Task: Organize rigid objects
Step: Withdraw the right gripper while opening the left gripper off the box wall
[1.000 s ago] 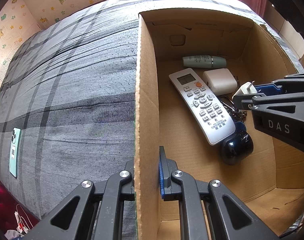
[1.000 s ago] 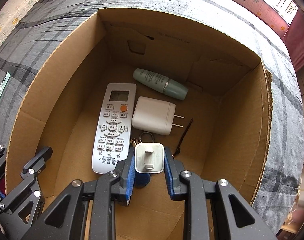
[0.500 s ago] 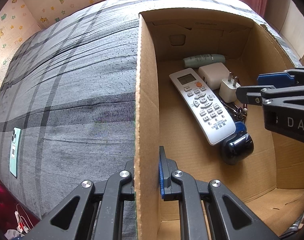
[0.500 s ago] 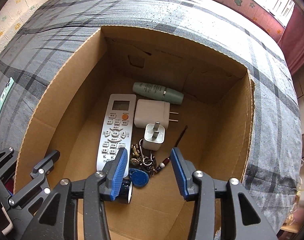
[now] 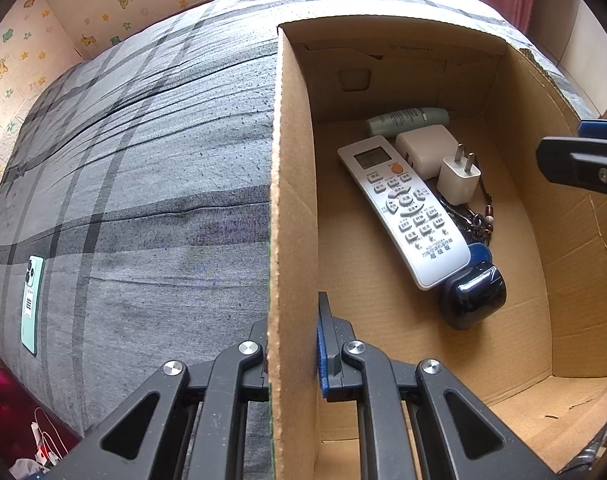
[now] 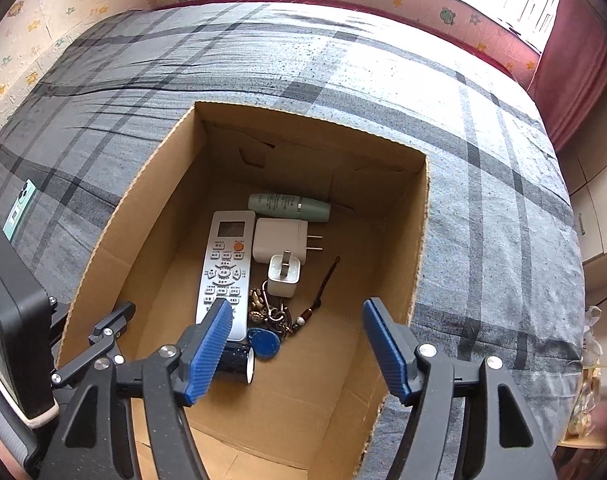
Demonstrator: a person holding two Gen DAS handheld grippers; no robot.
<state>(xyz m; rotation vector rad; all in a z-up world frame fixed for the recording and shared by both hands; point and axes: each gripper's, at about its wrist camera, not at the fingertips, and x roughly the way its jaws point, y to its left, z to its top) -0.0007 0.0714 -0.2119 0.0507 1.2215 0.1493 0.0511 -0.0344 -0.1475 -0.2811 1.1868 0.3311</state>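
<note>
Now right hand-held gripper (image 6: pixel 295 354) released, jaws just been opening, nothing between them — small white plastic plug charger (image 6: pixel 284 275) lies in brown cardboard box (image 6: pixel 115 236) on keys. Left hand-held gripper (image 5: pixel 293 344) clenched on box wall. Risk: wall pinch slips, box shifts on soft bed.

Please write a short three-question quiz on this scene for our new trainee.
1. True or false: the right gripper holds the small charger.
2. What does the left gripper clamp? A) remote B) box wall C) phone
3. Fill in: the phone lies on the ____, outside the box.

Key: 1 false, it is open and empty, having just been opening. 2 B. 3 bed.
</note>
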